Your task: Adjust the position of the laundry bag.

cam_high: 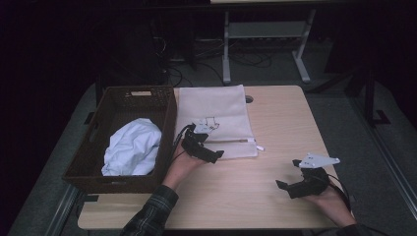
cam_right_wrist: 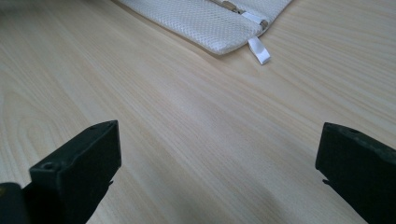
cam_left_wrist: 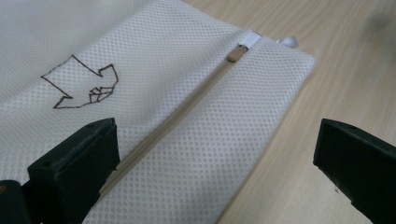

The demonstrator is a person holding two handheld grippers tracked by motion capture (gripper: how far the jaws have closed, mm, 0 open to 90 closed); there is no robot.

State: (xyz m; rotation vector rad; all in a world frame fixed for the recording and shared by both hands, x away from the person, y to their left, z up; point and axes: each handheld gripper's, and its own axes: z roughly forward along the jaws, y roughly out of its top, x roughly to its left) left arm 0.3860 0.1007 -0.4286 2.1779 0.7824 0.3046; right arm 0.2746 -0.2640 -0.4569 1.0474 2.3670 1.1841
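A white mesh laundry bag [cam_high: 216, 118] lies flat on the wooden table, its zipper [cam_left_wrist: 187, 107] shut along the near edge and a drawn arrow mark [cam_left_wrist: 84, 86] on its face. My left gripper [cam_high: 209, 152] hovers open over the bag's near left corner, jaws wide to either side of the zipper line [cam_left_wrist: 219, 154]. My right gripper [cam_high: 290, 187] rests open above bare wood at the near right, apart from the bag; the bag's corner [cam_right_wrist: 219, 23] and its white pull tab [cam_right_wrist: 259, 51] lie ahead of it.
A dark woven basket [cam_high: 98, 172] stands at the table's left and holds a crumpled white cloth [cam_high: 133, 147]. Bare wood spreads across the near middle [cam_high: 236, 191] and the right side. Beyond the table's far edge stand desk legs [cam_high: 226, 54] and cables.
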